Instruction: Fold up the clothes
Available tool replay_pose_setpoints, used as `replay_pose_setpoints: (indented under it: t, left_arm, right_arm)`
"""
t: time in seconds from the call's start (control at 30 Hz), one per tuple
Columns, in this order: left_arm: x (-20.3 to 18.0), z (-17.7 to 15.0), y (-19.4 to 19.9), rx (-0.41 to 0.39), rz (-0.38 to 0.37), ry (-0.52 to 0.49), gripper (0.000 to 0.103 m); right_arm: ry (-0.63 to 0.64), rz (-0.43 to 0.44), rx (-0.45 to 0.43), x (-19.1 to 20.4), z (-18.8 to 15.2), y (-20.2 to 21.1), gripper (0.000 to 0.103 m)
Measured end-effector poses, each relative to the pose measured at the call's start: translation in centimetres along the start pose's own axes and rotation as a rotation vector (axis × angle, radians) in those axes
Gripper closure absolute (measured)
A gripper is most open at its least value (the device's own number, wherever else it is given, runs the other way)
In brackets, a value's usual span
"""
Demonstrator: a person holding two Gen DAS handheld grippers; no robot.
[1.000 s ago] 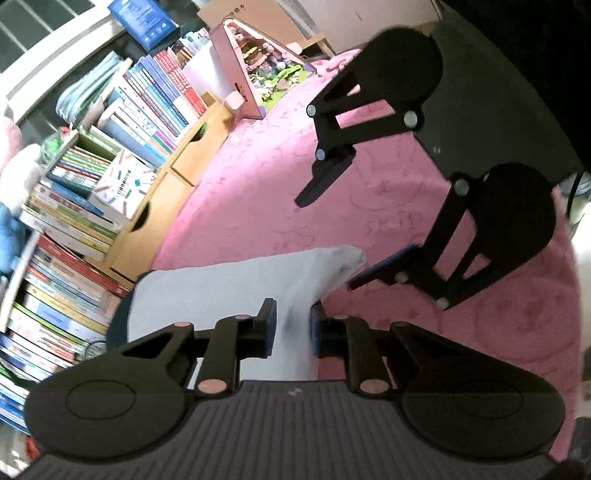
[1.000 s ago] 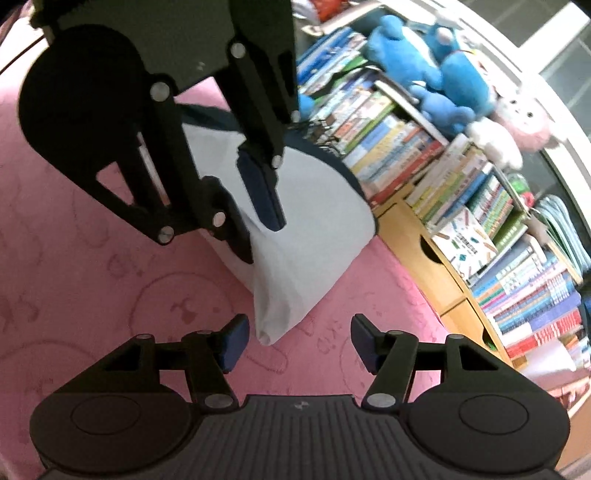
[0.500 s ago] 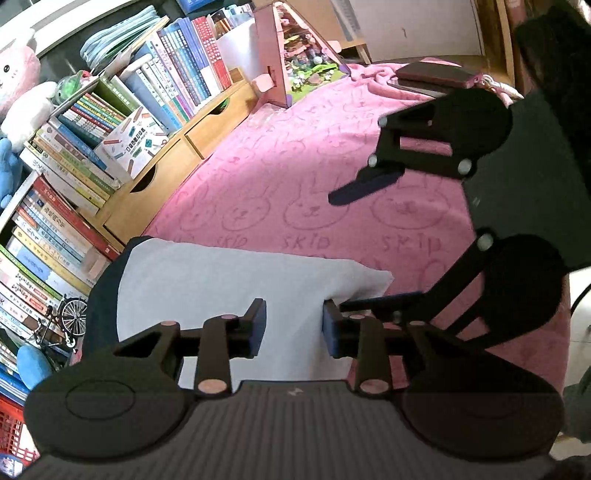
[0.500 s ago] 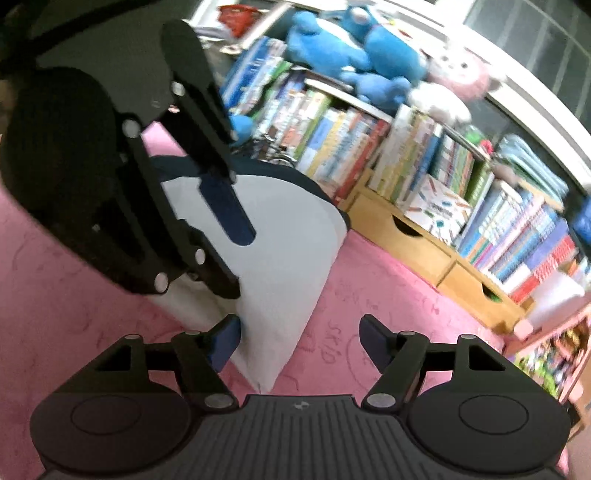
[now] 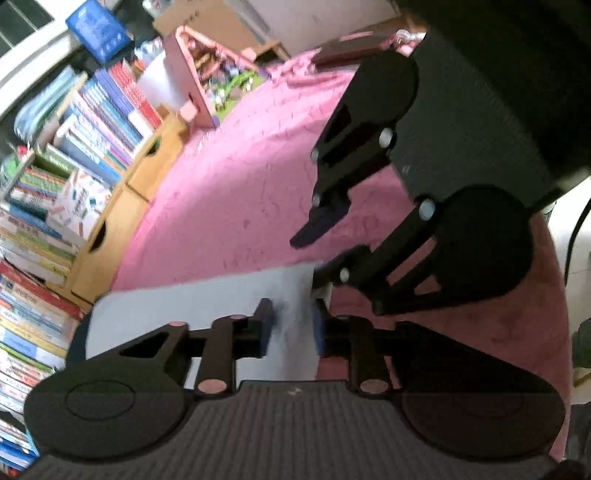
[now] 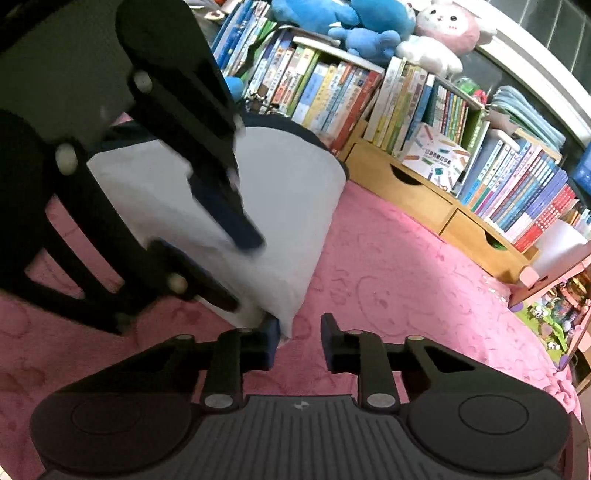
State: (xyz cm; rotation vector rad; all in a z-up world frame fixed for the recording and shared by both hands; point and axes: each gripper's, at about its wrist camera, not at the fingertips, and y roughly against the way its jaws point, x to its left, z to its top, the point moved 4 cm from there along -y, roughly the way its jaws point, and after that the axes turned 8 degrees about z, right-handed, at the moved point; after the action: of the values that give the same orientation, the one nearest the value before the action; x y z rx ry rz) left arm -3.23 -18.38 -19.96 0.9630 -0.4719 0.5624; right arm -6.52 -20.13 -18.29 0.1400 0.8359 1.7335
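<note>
A folded white garment (image 5: 207, 306) with a dark navy part at its far end lies on the pink rug (image 5: 240, 192). It also shows in the right wrist view (image 6: 288, 206). My left gripper (image 5: 291, 325) is over the garment's near edge, jaws a little apart with cloth between them. It shows from outside in the right wrist view (image 6: 210, 258). My right gripper (image 6: 299, 336) is open at the garment's corner, left finger touching the cloth. It appears in the left wrist view (image 5: 317, 254), open.
A low wooden bookshelf (image 6: 406, 184) full of books runs along the rug's edge, with plush toys (image 6: 369, 26) on top. A pink toy house (image 5: 195, 81) stands at the rug's far end. A dark flat object (image 5: 347, 51) lies on the rug's far edge.
My right gripper has narrowed and moved in to the garment's corner. My left gripper's jaws have opened somewhat wider over the cloth. Both views have swung.
</note>
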Motion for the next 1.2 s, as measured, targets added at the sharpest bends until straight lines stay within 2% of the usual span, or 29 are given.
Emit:
replay_pose_setpoints:
  t: [0.1, 0.23, 0.43, 0.53, 0.6, 0.73, 0.8, 0.83, 0.9, 0.97, 1.03, 1.07, 1.13, 1.2]
  left_arm:
    - [1.3, -2.4, 0.5, 0.092, -0.043, 0.101, 0.089]
    - [2.7, -5.9, 2.7, 0.189, -0.058, 0.228, 0.089]
    - [4.1, -11.3, 6.2, 0.365, 0.003, 0.4, 0.089]
    - [4.9, -12.8, 7.6, 0.468, 0.04, 0.48, 0.089]
    - [6.1, -12.7, 8.9, 0.453, 0.057, 0.567, 0.088]
    - [9.4, -10.7, 10.6, 0.281, 0.066, 0.793, 0.083]
    - [10.5, -10.4, 9.8, 0.233, 0.061, 0.883, 0.081]
    - [10.7, -10.5, 9.0, 0.237, 0.074, 0.908, 0.081]
    - [10.6, -11.6, 6.8, 0.334, 0.116, 0.927, 0.081]
    - [9.7, -13.6, 5.7, 0.443, 0.136, 0.948, 0.078]
    - [9.3, -14.9, 6.3, 0.475, 0.144, 0.989, 0.075]
    - [9.1, -15.5, 6.7, 0.488, 0.148, 1.01, 0.074]
    - [9.2, -15.9, 7.6, 0.51, 0.198, 0.985, 0.076]
    - [9.2, -16.3, 8.5, 0.516, 0.226, 1.006, 0.077]
  right_arm:
    - [0.003, 0.021, 0.006, -0.2, 0.0, 0.0, 0.078]
    - [0.034, 0.046, 0.009, -0.4, 0.0, 0.0, 0.079]
    - [0.065, 0.077, 0.022, -0.7, 0.2, 0.1, 0.078]
    - [0.037, 0.113, 0.045, -0.8, 0.5, 1.0, 0.078]
    - [0.013, 0.14, 0.061, -0.8, 0.8, 1.8, 0.078]
    - [-0.035, 0.194, 0.094, -0.9, 1.3, 3.3, 0.078]
    - [-0.067, 0.218, 0.099, -1.2, 2.0, 3.9, 0.078]
    - [-0.094, 0.223, 0.083, -1.6, 2.9, 3.9, 0.078]
    - [-0.13, 0.236, 0.064, -2.0, 4.7, 3.1, 0.078]
    - [-0.157, 0.265, 0.088, -1.9, 5.6, 1.3, 0.078]
    - [-0.166, 0.306, 0.139, -1.5, 6.1, -0.4, 0.077]
    - [-0.141, 0.354, 0.19, -0.9, 5.7, -0.9, 0.077]
    - [-0.081, 0.473, 0.233, 0.2, 5.8, 0.1, 0.077]
    - [-0.06, 0.543, 0.215, 0.6, 6.8, 1.5, 0.077]
